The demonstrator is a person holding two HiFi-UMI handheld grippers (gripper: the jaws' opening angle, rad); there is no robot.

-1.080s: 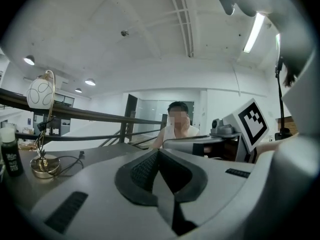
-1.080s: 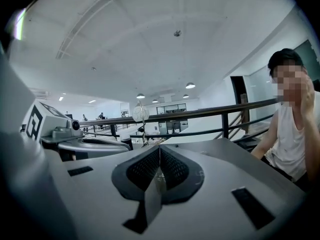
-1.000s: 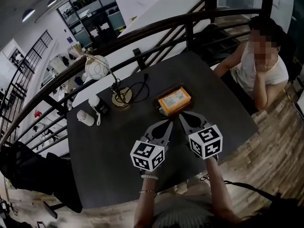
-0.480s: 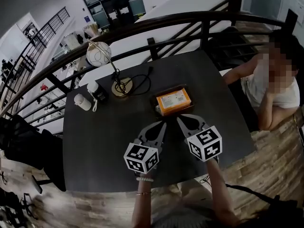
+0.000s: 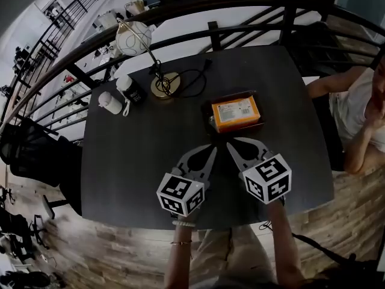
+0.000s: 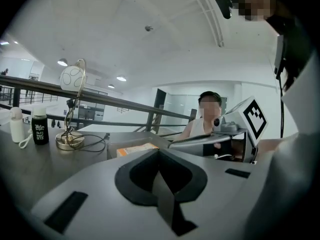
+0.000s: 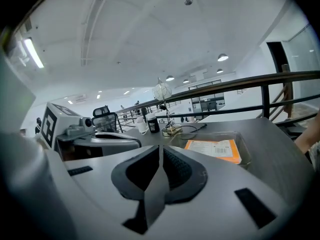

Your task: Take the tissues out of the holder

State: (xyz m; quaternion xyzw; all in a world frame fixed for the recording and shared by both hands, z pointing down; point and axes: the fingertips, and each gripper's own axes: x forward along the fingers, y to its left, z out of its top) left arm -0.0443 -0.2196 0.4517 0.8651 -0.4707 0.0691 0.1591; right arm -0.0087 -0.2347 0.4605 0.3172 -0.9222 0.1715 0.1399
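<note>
L tongs point(image 6: 159, 151), R tongs point(image 7: 161, 149) pressed together; tissue pack point(image 5: 236, 113) whole in head view, obscured left gripper view

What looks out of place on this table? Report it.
Nothing stands out. The tissue pack lies flat in its holder; the lamp, white bottle and black bottle stand upright; only the lamp cord lies loosely looped.

Globe lamp point(image 5: 133, 39), black bottle point(image 5: 132, 91), white bottle point(image 5: 110, 103) on dark table point(image 5: 138, 155), railing point(image 5: 212, 36) behind, seated person point(image 5: 355, 113)

An open-plan office mezzanine: a dark railing point(image 5: 252, 5) edges the black table point(image 5: 132, 161); glass-walled rooms point(image 7: 207, 104) beyond; recessed ceiling lights point(image 7: 222, 57); a mesh office chair point(image 7: 102, 115).
</note>
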